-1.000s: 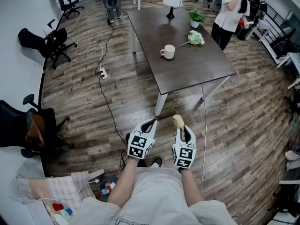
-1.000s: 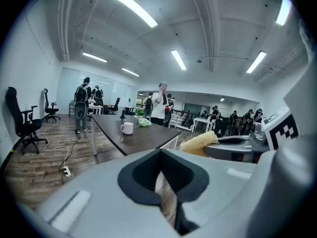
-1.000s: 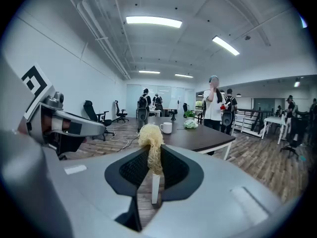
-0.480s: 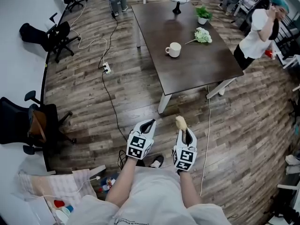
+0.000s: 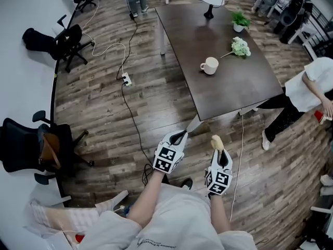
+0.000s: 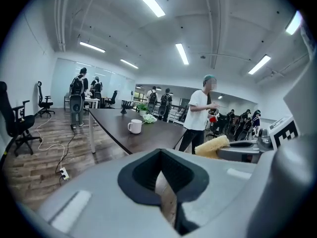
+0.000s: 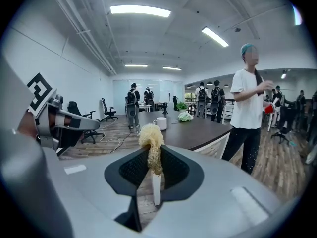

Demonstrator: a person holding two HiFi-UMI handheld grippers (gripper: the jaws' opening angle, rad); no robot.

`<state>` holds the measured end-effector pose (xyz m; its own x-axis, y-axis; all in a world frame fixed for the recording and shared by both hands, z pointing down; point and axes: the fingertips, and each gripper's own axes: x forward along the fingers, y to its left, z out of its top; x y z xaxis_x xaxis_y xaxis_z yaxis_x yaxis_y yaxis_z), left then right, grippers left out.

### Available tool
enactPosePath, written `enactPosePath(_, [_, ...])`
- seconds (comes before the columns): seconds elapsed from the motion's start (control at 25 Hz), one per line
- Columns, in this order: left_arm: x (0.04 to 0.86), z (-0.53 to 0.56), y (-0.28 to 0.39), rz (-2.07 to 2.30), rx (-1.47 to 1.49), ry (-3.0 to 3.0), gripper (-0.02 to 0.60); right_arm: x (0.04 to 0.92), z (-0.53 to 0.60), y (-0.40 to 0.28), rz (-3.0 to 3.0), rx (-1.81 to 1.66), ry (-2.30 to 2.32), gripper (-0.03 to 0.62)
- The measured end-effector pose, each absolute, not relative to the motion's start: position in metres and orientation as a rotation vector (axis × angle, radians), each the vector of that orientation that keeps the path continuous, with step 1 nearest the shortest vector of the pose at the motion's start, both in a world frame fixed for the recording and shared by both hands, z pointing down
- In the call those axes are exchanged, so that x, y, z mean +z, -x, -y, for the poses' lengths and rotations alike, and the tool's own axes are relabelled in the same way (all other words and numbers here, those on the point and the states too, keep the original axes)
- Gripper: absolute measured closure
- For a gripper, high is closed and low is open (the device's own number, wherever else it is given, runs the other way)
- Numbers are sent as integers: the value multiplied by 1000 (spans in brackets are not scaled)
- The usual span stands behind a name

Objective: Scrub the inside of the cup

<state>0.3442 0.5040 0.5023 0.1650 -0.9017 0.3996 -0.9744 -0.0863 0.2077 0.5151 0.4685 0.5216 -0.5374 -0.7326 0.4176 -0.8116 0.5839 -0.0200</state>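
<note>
White ceramic cup [image 5: 210, 65] stands upright near the middle of the dark brown rectangular table [image 5: 229, 90], mouth up, well apart from both grippers and straight ahead of them past the table's near corner. The right gripper [image 5: 219, 151] is clamped on the white handle of a straw-coloured fibre brush [image 5: 217, 141], whose long axis points forward toward the cup; this gripper sits more in line with the cup. The left gripper [image 5: 179, 137] has its jaws drawn together on nothing. Reaching the cup's inside would likely mean closing that gap and tipping the brush downward. A white flower sprig [image 5: 239, 46] lies toward the table's far right edge; the floor is wood plank [image 5: 104, 103], with cables and office chairs nearby
</note>
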Motion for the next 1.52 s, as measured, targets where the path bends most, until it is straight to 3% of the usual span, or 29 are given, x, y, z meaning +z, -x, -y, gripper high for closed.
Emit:
enactPosePath(1.0, [520, -425, -139, 1624, 207, -2121, 581, 522, -392, -331, 2343, 282, -1418, 506])
enactPosePath(1.52, [518, -351, -40, 1719, 290, -2070, 581, 544, -276, -254, 2387, 357, -1389, 506])
